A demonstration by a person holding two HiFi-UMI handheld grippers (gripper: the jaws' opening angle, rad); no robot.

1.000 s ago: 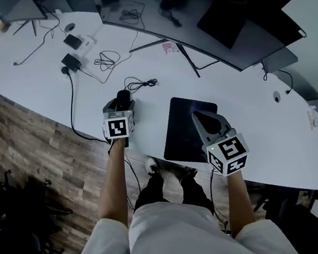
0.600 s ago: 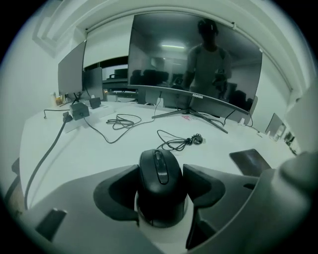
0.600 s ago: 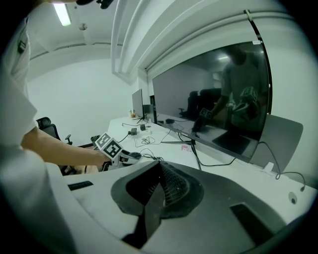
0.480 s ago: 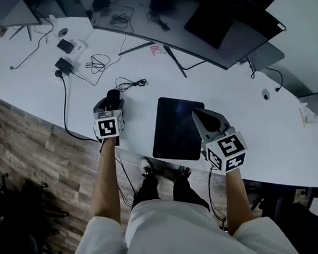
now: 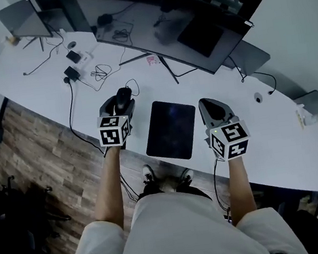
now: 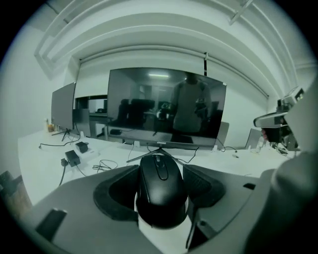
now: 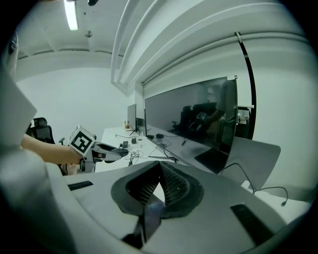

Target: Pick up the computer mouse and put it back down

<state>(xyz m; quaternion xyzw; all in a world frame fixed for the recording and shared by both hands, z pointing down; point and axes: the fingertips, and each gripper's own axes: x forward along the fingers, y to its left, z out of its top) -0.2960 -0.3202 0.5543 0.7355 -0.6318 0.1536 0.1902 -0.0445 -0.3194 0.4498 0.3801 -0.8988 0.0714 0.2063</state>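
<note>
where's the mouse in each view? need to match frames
Head view: mouse left of centre, between the left gripper jaws, left of the mouse pad.
Left gripper view: mouse bottom centre, clamped between the jaws.
Right gripper view: too small to tell; left gripper at mid-left.
Shared landmark: curved monitor.

Both forearms, the left forearm (image 5: 111, 185) and the right forearm (image 5: 240, 184), extend forward, roughly parallel, each ending in a hand-held claw. The left claw (image 5: 122, 101) has its jaws closed against the sides of the computer mouse (image 6: 161, 191). The right claw (image 5: 214, 108) has its jaws pressed together (nothing between them).
</note>
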